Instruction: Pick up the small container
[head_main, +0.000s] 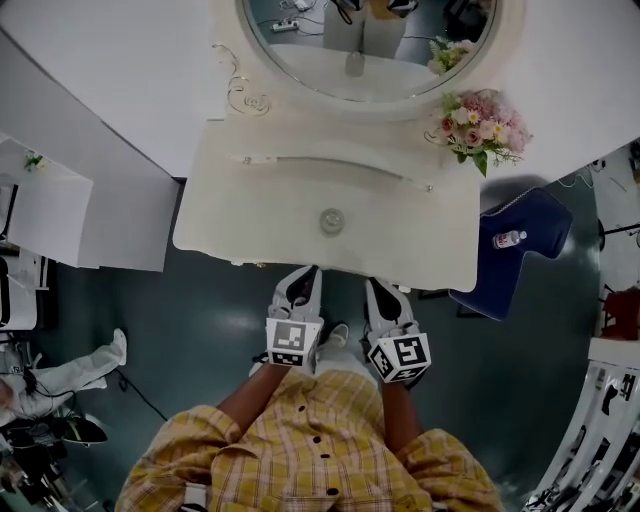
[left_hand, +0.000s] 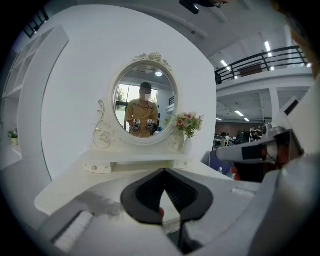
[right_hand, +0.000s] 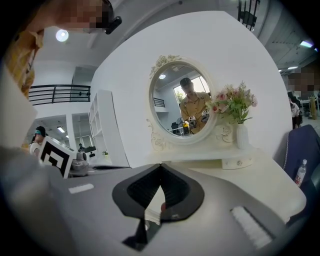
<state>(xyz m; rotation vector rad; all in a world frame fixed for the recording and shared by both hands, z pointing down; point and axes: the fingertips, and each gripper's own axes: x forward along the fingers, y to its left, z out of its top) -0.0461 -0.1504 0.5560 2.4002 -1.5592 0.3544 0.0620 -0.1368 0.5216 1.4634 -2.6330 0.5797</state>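
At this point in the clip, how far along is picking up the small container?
Nothing looks done yet: the small container sits untouched on the dressing table. Nothing is in hand either. The left gripper and right gripper are both shut and empty, held short of the table's front edge. The whole job is left: reach in, open a gripper, close on the container and lift it.

Left gripper (head_main: 300, 292) and right gripper (head_main: 385, 302) hovering side by side, both pointing forward, each one's jaws meeting tip to tip, gripping nothing, bare forearms (head_main: 243, 398) reaching out below them
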